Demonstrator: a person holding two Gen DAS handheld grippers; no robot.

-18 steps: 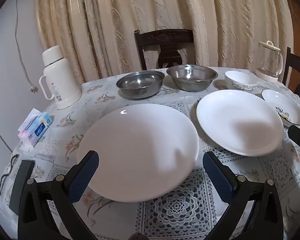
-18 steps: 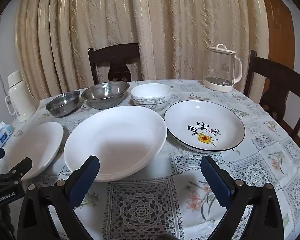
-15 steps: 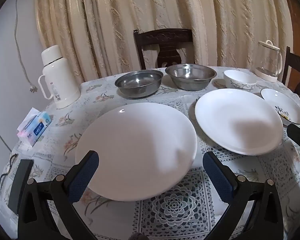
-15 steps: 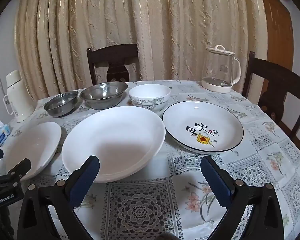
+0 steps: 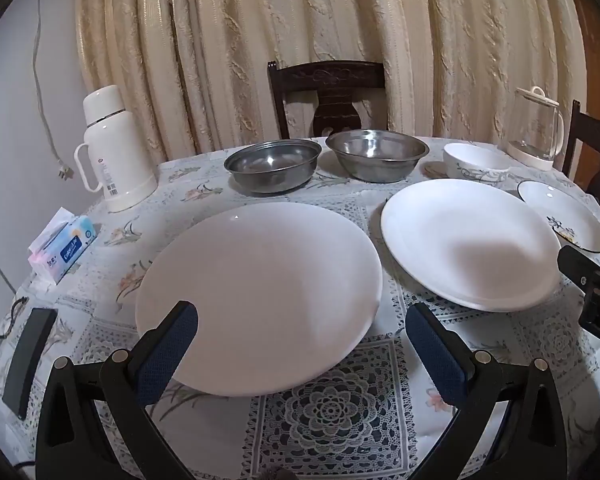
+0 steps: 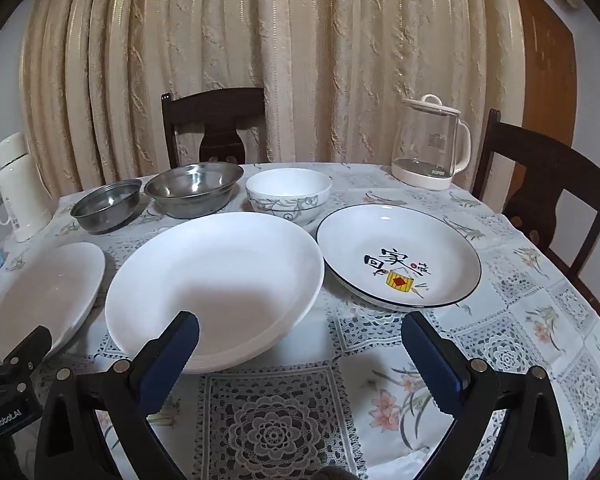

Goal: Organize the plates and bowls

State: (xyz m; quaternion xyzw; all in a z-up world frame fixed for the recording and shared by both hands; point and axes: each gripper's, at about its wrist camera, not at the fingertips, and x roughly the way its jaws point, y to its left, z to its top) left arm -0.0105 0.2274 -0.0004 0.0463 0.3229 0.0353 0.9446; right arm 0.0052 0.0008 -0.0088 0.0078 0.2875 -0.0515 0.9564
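A large flat white plate (image 5: 260, 292) lies just ahead of my open left gripper (image 5: 300, 344); its near rim sits between the fingers. Right of it lies a deeper white plate (image 5: 468, 240), the same one that fills the middle of the right wrist view as the deep white plate (image 6: 216, 284). My open right gripper (image 6: 300, 344) hovers at its near rim, holding nothing. A decorated plate (image 6: 398, 256) with a dark rim lies to the right. Behind stand two steel bowls (image 5: 272, 164) (image 5: 376, 154) and a white patterned bowl (image 6: 288, 194).
A white thermos (image 5: 114, 152) and a tissue pack (image 5: 66, 248) sit at the left, a black phone (image 5: 28, 360) near the left edge. A glass kettle (image 6: 430, 144) stands at the back right. Dark chairs (image 6: 216, 128) (image 6: 548, 196) ring the lace-covered table (image 6: 284, 420).
Both grippers have drifted slightly; the plates sit a touch further left in each view. Nothing was grasped or moved on the table.
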